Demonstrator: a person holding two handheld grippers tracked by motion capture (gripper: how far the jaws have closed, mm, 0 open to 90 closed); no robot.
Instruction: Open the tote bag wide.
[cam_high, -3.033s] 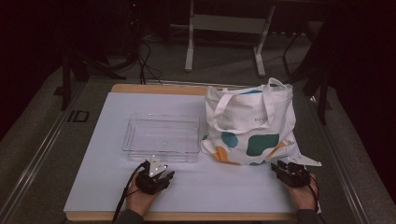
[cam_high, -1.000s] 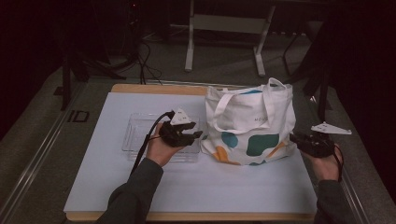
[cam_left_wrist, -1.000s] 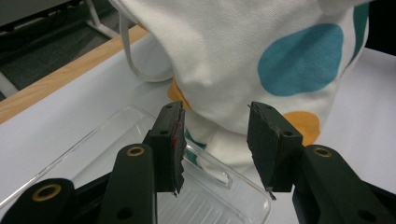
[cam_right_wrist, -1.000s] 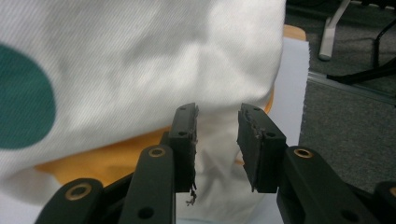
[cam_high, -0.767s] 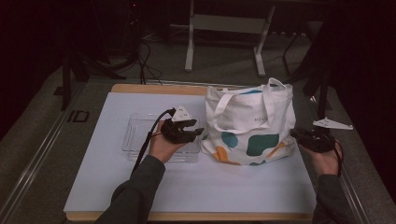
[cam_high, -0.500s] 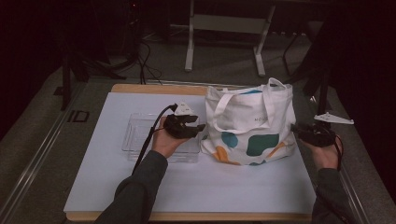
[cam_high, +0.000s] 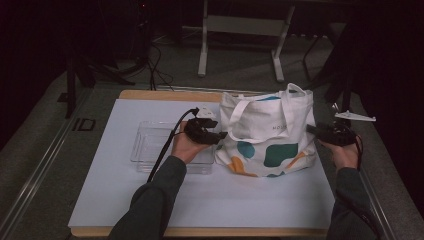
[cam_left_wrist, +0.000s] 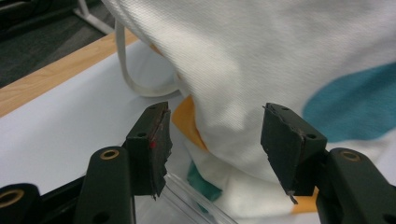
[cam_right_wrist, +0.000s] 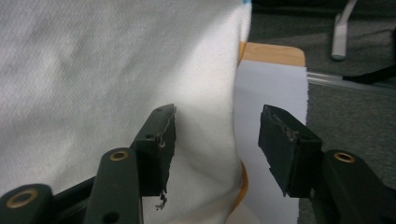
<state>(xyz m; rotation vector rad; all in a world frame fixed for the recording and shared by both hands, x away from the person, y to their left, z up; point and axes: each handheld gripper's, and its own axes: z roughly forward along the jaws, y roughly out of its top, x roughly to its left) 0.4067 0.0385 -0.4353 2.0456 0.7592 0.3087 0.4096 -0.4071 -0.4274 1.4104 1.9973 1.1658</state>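
Note:
A white tote bag (cam_high: 270, 131) with teal and orange patches stands at the back right of the table, handles up. My left gripper (cam_high: 220, 135) points at the bag's left edge. In the left gripper view, the left gripper (cam_left_wrist: 217, 140) is open, its jaws just widening, and the bag cloth (cam_left_wrist: 280, 56) bulges between the pads without being pressed. My right gripper (cam_high: 311, 130) points at the bag's right edge. In the right gripper view, the right gripper (cam_right_wrist: 222, 142) is open too, jaws just widening around the bag's side fold (cam_right_wrist: 93, 70).
A clear plastic tray (cam_high: 150, 145) lies left of the bag, under my left hand; its rim (cam_left_wrist: 198, 198) shows below the left jaws. The white table sheet (cam_high: 250, 200) spreads toward the near edge. Beyond the table stand a frame's legs (cam_high: 202, 47) and floor cables (cam_high: 150, 60).
Both hands left the table's near edge and came to the bag's two sides. Over the last second the left gripper slid right to the bag and the right gripper moved farther back.

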